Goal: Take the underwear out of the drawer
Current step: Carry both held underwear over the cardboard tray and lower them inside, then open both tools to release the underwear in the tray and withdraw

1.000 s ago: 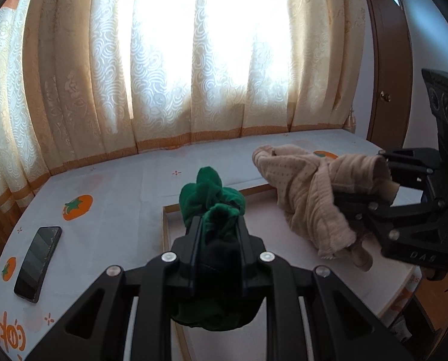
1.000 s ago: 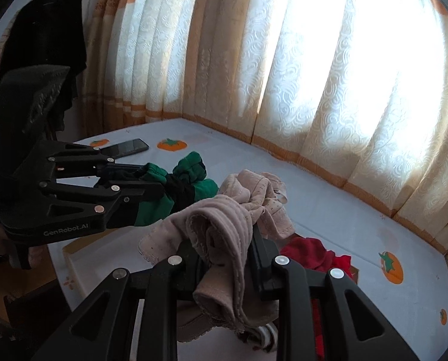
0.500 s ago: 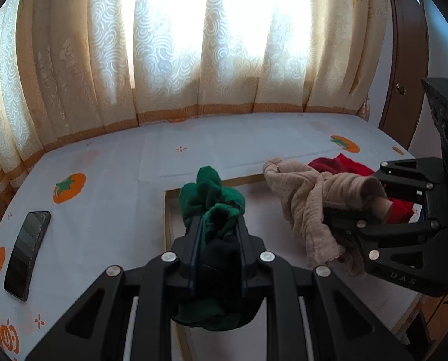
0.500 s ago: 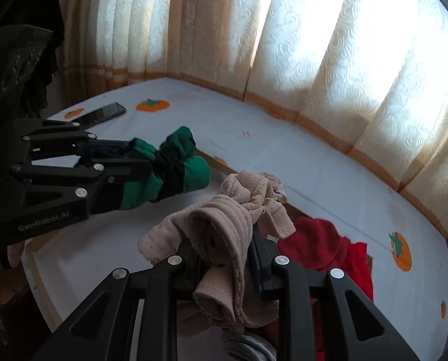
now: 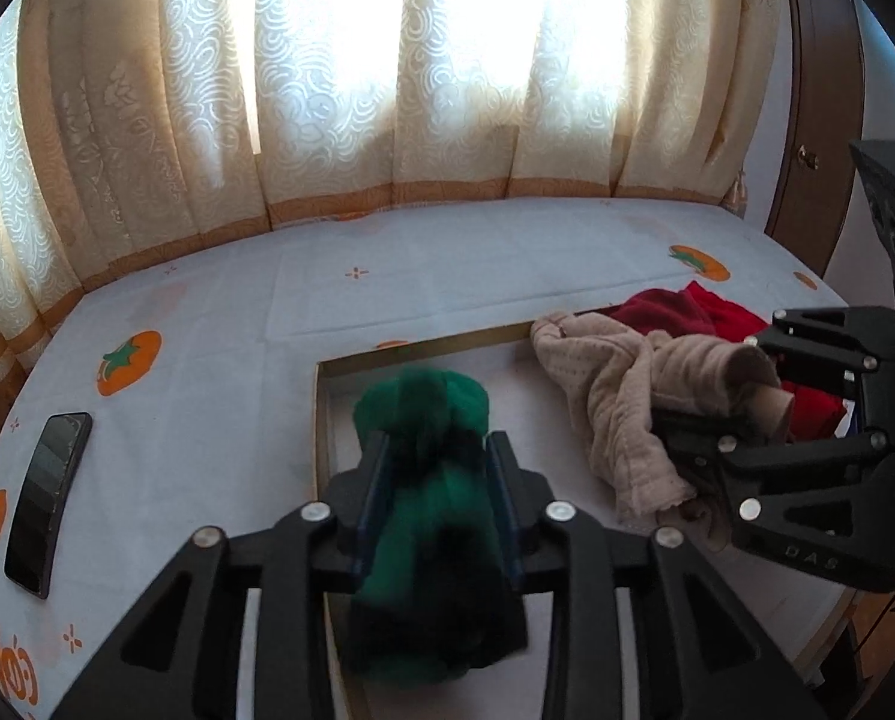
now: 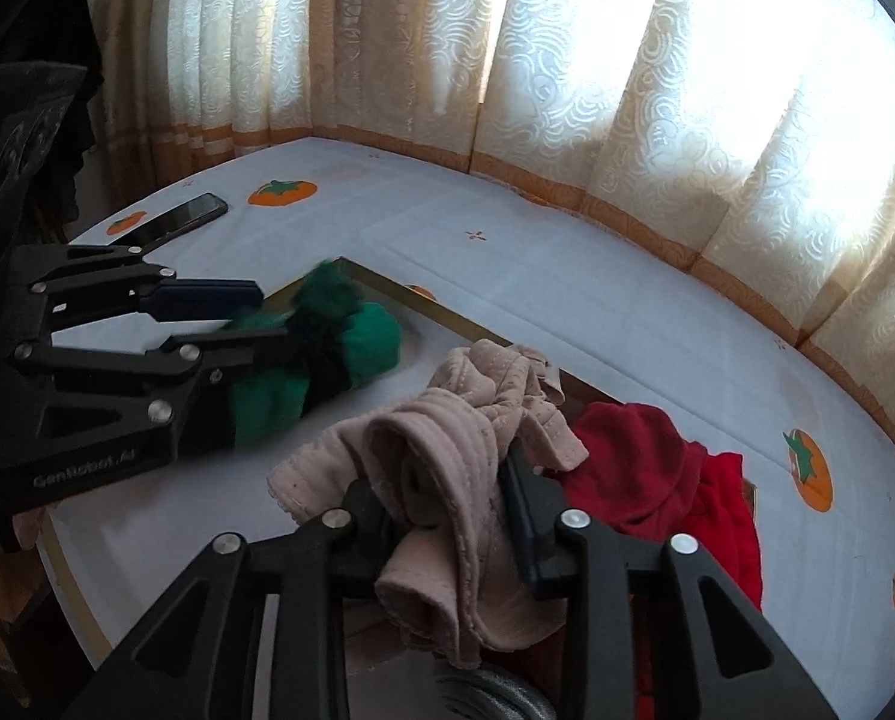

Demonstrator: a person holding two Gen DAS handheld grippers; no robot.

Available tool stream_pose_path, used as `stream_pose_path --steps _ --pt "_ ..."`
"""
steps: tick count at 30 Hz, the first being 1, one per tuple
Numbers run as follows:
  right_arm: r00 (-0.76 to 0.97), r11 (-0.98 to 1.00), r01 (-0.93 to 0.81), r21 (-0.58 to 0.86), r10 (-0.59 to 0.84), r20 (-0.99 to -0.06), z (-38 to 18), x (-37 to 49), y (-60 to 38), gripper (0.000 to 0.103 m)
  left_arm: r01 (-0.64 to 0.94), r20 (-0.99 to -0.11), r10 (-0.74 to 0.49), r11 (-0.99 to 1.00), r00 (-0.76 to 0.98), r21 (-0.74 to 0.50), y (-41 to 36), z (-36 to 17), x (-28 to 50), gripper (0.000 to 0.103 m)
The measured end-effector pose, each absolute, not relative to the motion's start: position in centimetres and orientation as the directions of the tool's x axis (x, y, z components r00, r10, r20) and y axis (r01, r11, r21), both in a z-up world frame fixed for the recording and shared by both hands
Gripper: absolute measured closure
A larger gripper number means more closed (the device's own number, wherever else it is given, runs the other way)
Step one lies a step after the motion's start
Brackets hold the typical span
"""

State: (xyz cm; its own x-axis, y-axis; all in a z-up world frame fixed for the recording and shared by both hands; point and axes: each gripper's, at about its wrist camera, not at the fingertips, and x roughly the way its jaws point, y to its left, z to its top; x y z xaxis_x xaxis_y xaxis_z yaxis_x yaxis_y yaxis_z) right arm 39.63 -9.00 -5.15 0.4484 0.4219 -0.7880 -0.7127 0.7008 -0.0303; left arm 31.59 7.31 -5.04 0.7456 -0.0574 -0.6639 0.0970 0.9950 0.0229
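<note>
A green and black underwear bundle (image 5: 423,396) sits between the fingers of my left gripper (image 5: 438,444). Its jaws are opening, and the bundle is blurred and slipping loose over the white floor of the wood-rimmed drawer (image 5: 423,348). In the right wrist view the upper pad of the left gripper (image 6: 273,315) stands clear of the green bundle (image 6: 375,342). My right gripper (image 6: 441,468) has its jaws opening too. Beige underwear (image 6: 447,420) is draped loosely over its fingers, just above the drawer rim (image 6: 447,312).
A red garment (image 6: 639,462) lies in the drawer to the right of the beige one. A black phone (image 5: 48,498) lies on the white sheet with orange fruit prints, left of the drawer. Cream curtains close off the back, and a brown door (image 5: 819,120) stands at far right.
Both grippers have come down toward the drawer and tilted lower. Both pairs of jaws have widened. The green bundle has begun to slip, and the red garment has come into view.
</note>
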Motion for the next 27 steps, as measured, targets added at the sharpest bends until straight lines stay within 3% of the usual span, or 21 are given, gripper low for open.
stream_pose_path --steps 3,8,27 --pt "0.453 0.717 -0.696 -0.025 0.412 -0.791 -5.1 40.0 -9.2 0.054 0.096 -0.663 -0.051 0.995 0.747 0.032 7.1 -4.9 31.4 0.061" --pt "0.463 0.725 -0.688 -0.029 0.408 -0.787 -4.6 39.6 -9.7 0.052 0.083 -0.646 -0.045 0.996 0.762 0.028 7.3 -4.4 30.5 0.053" --pt "0.472 0.722 -0.691 0.032 0.484 -0.737 0.9 31.3 -15.2 0.04 0.114 -0.545 -0.137 0.991 0.827 -0.076 6.2 -2.2 21.4 0.046"
